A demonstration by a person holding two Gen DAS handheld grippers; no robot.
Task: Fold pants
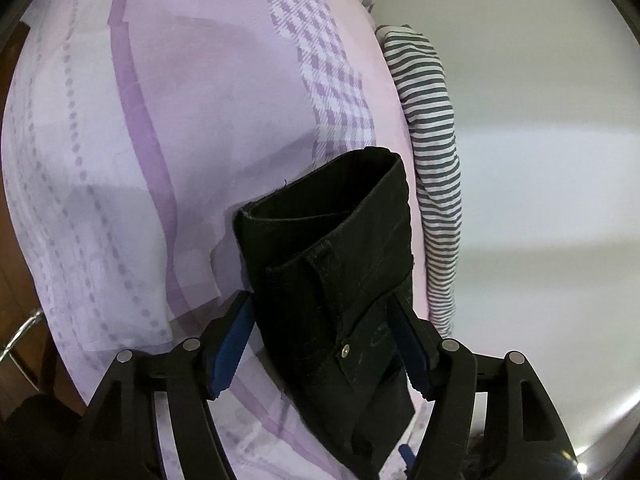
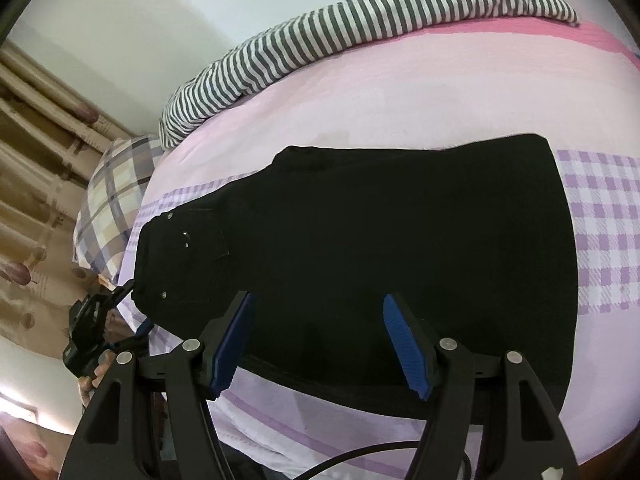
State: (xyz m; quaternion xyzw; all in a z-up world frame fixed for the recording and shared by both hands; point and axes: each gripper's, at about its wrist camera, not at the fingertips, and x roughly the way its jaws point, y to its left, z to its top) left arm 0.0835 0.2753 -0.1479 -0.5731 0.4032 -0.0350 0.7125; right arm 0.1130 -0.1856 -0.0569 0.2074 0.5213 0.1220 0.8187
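Black pants (image 2: 360, 232) lie folded on a pink and purple bed sheet (image 2: 400, 92). In the right wrist view my right gripper (image 2: 318, 300) is open just above the pants' near edge, holding nothing. In the left wrist view the waistband end of the pants (image 1: 332, 248) with its metal button sits between the open blue pads of my left gripper (image 1: 320, 300). The pads stand on either side of the cloth without pinching it. The left gripper also shows at the left of the right wrist view (image 2: 132, 286), at the waistband corner.
A grey and white striped cloth (image 2: 360, 20) lies along the bed's far edge by the white wall. A plaid pillow (image 2: 112, 196) sits at the head, with patterned curtains (image 2: 36, 160) beyond. The sheet (image 1: 160, 120) spreads left of the pants.
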